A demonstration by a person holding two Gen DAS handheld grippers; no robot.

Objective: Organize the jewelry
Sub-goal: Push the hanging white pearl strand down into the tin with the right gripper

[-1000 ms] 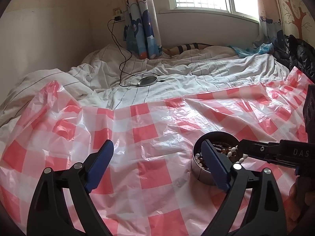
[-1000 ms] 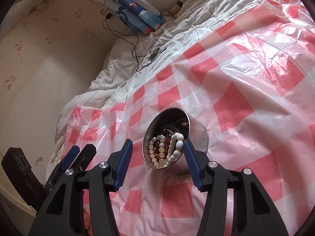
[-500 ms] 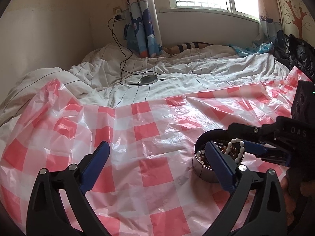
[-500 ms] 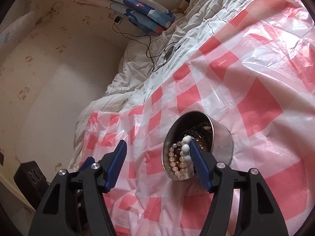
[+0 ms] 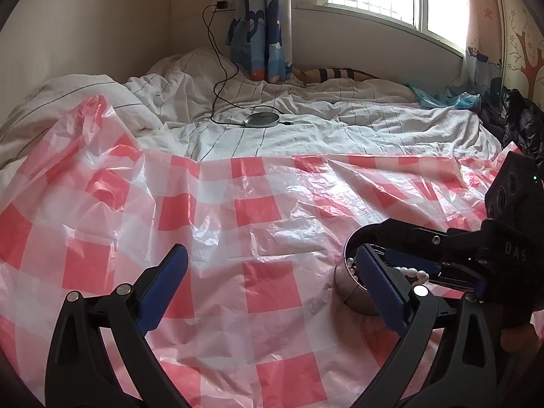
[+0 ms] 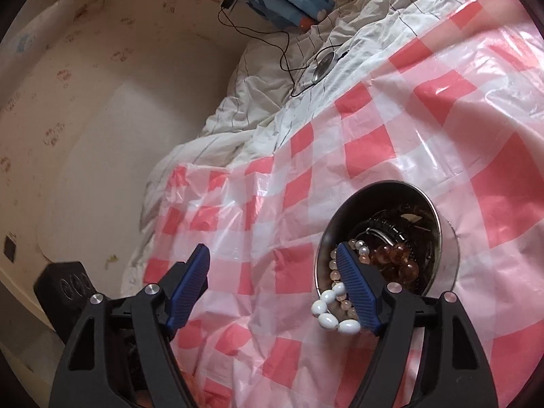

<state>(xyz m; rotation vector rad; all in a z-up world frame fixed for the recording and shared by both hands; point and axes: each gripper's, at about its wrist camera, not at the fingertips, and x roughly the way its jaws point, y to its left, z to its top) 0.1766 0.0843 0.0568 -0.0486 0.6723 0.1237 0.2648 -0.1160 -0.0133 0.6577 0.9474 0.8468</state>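
A round metal bowl (image 6: 445, 258) holding several bead bracelets sits on a red-and-white checked plastic sheet (image 6: 374, 142). A white bead bracelet (image 6: 333, 316) hangs over the bowl's near rim, draped against my right gripper's right finger (image 6: 357, 289). My right gripper (image 6: 272, 284) is open, its right finger at the bowl's rim, clamping nothing. In the left wrist view the bowl (image 5: 353, 289) sits behind my right finger; my left gripper (image 5: 268, 285) is open and empty. The right gripper (image 5: 408, 258) reaches over the bowl from the right.
A rumpled white striped duvet (image 5: 306, 125) covers the bed beyond the sheet. A round silver disc (image 5: 262, 119) with a black cable (image 5: 217, 78) lies on it. A patterned curtain (image 5: 261, 27) and window stand behind. Dark clothing (image 5: 520, 122) is at right.
My right gripper has opened wide and drawn back over the bowl's rim; the white bead bracelet now hangs over the near rim. My left gripper has stayed open.
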